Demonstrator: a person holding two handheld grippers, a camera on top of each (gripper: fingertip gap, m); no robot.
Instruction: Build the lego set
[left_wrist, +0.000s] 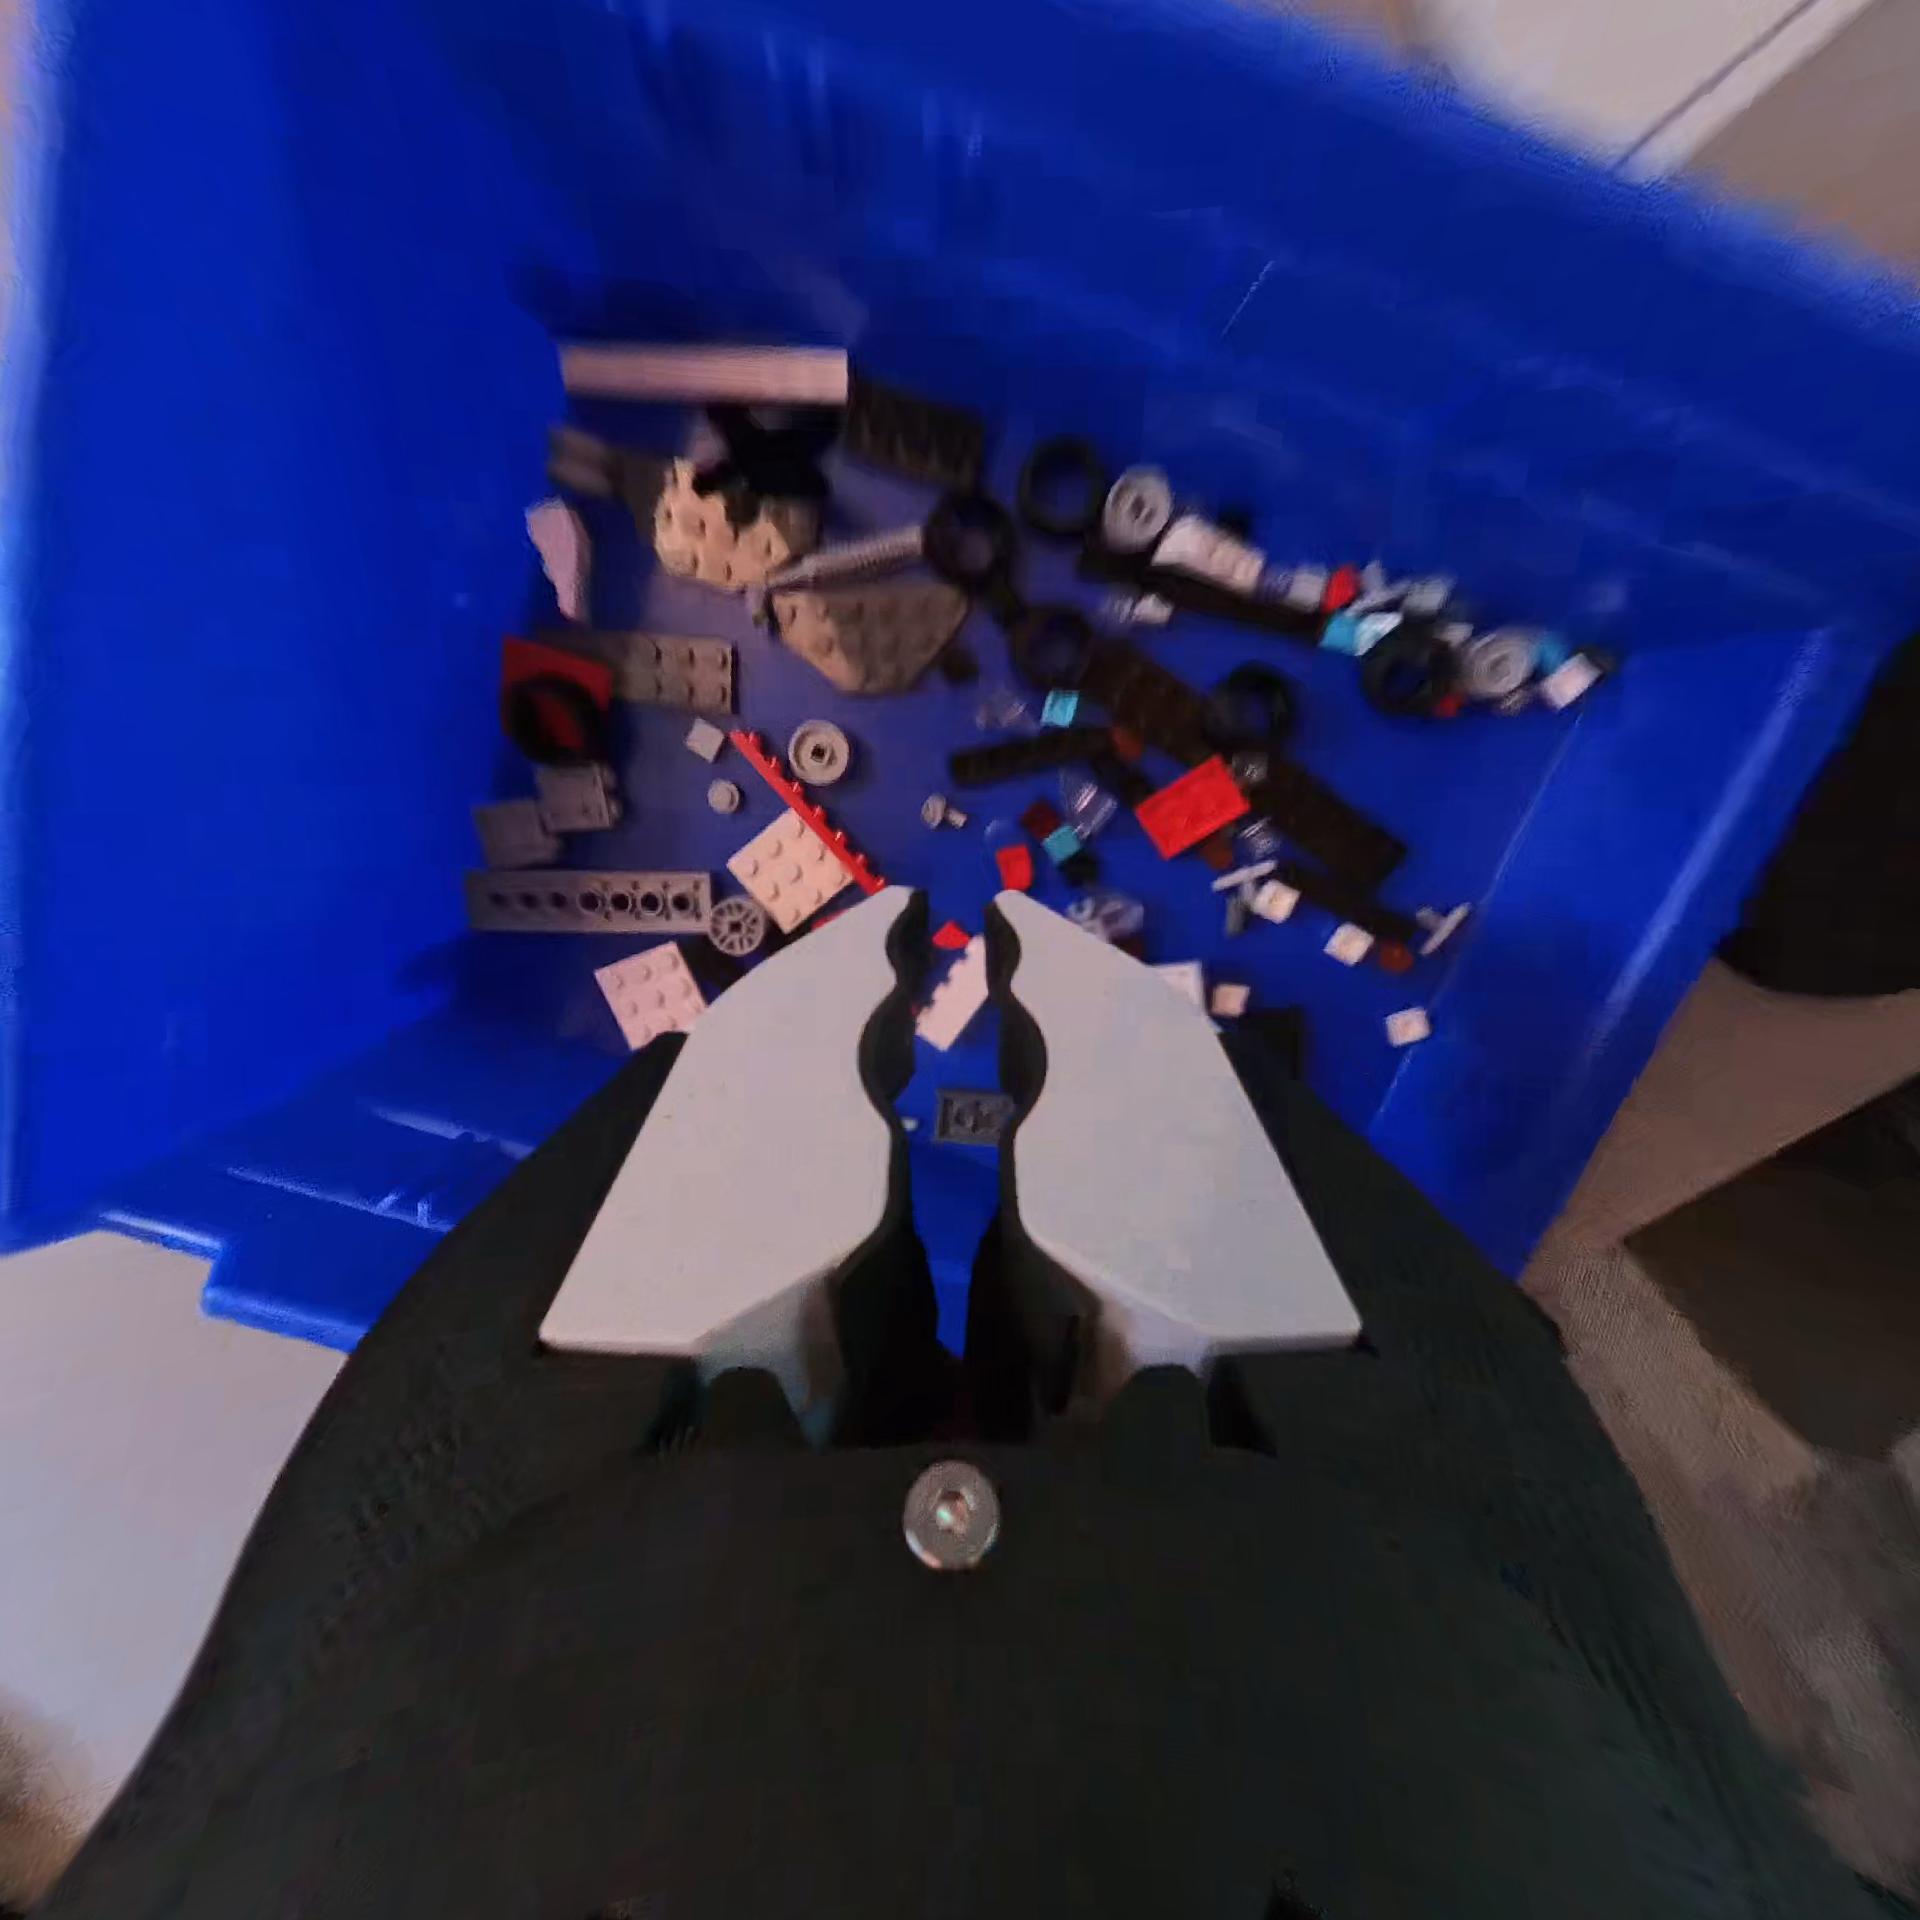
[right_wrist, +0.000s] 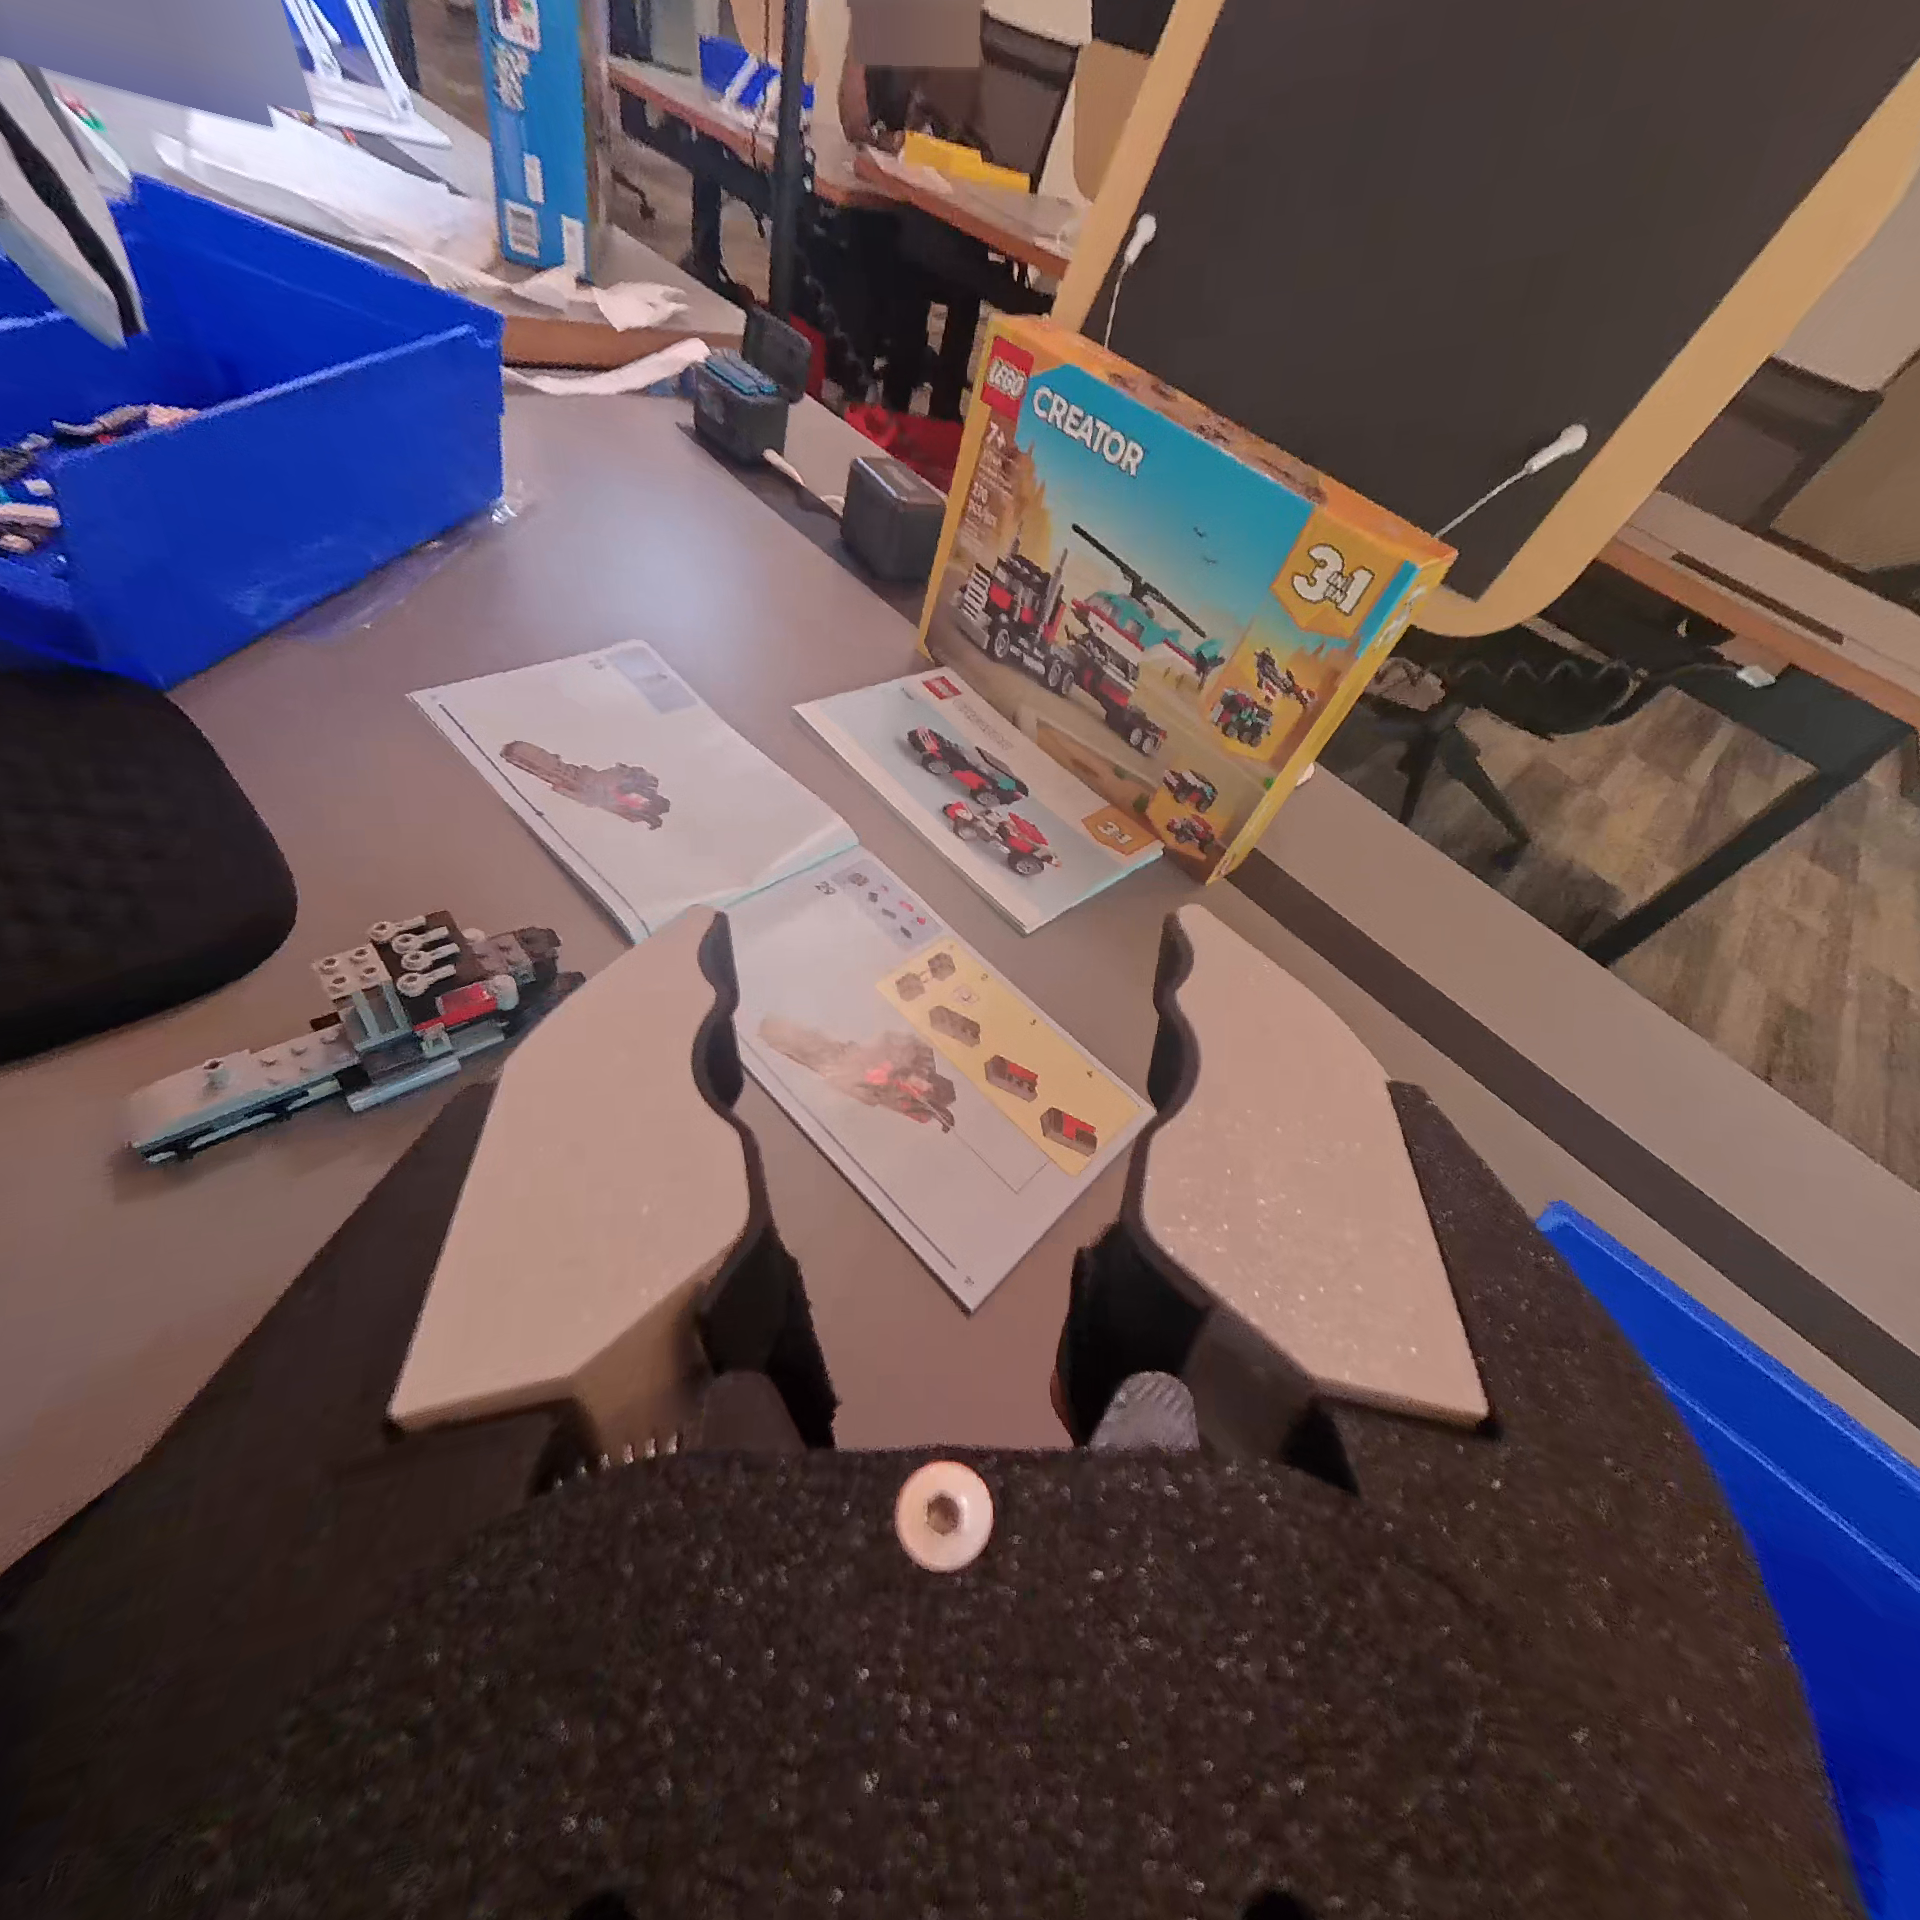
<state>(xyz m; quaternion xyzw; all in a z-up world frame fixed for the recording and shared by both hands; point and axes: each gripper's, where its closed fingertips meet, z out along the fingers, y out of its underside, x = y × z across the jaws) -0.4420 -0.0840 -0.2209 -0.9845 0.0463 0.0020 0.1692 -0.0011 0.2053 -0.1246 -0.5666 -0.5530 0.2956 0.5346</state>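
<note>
The left claw (left_wrist: 954, 914) hangs over the blue bin (left_wrist: 312, 623), its grey fingers (left_wrist: 769, 1122) nearly together with only a thin gap at the tips and nothing between them (the view is blurred, but no brick is pinched). Loose bricks (left_wrist: 935, 707) litter the bin floor: a white plate (left_wrist: 792, 868) beside a thin red strip (left_wrist: 805, 816), a red brick (left_wrist: 1193, 805), black tyres (left_wrist: 1060, 488), a grey beam with holes (left_wrist: 587, 900), and tan wedge plates (left_wrist: 873, 634). A white piece (left_wrist: 951, 997) and a dark grey plate (left_wrist: 974, 1117) show through the gap between the fingers, lying on the bin floor below. The right claw (right_wrist: 940, 935) is spread wide and empty above the grey surface (right_wrist: 644, 540), over the open booklet (right_wrist: 769, 935). A second booklet (right_wrist: 977, 790) lies just beyond, in front of the upright set box (right_wrist: 1174, 592). The half-built model (right_wrist: 353, 1023), grey and black with a red accent, lies on the surface to the left of the right claw, near a black cushion (right_wrist: 114, 852). The bin (right_wrist: 260, 447) sits at the far left of that view, with the left claw's tip (right_wrist: 73, 249) above it.
</note>
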